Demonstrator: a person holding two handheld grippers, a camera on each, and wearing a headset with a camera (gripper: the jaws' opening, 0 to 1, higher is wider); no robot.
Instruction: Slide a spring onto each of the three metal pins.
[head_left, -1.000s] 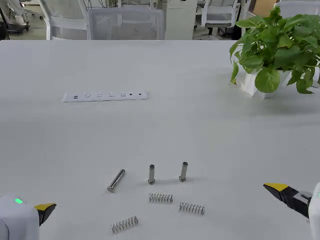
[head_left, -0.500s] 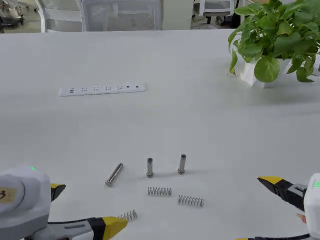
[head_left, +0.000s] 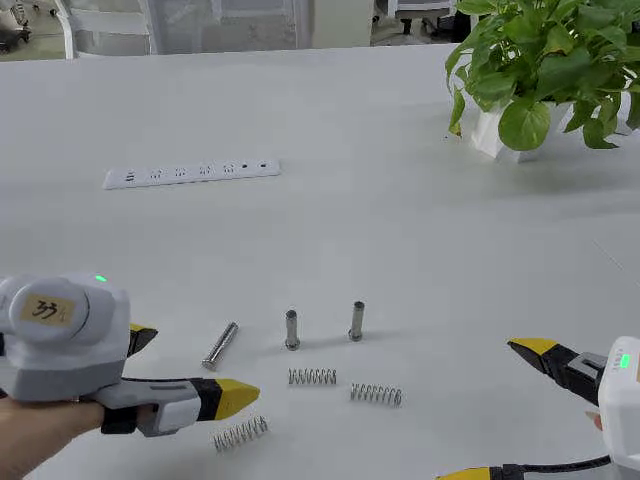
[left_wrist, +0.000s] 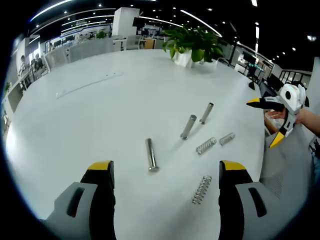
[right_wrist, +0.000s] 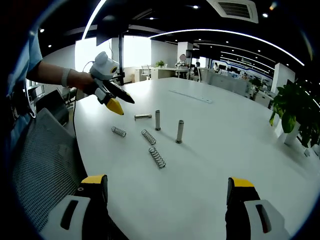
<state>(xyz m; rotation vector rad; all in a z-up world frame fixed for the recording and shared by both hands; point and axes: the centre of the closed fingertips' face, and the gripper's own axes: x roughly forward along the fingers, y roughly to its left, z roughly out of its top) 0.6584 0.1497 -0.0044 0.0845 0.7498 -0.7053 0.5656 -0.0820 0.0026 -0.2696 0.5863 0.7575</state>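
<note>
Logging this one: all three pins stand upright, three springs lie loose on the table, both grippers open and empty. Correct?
Not quite. The head view shows the left pin lying on its side; the middle pin and right pin stand upright. The springs lie loose; left gripper and right gripper are open and empty.

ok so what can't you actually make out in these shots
Right hand-held gripper: head view, its body is cut off by the right and bottom edges.
Potted plant: head view, cropped by the top and right edges; leaves hide most of its pot.
Power strip: head view, too small to read its sockets.
Springs: right gripper view, too small to count coils.
</note>
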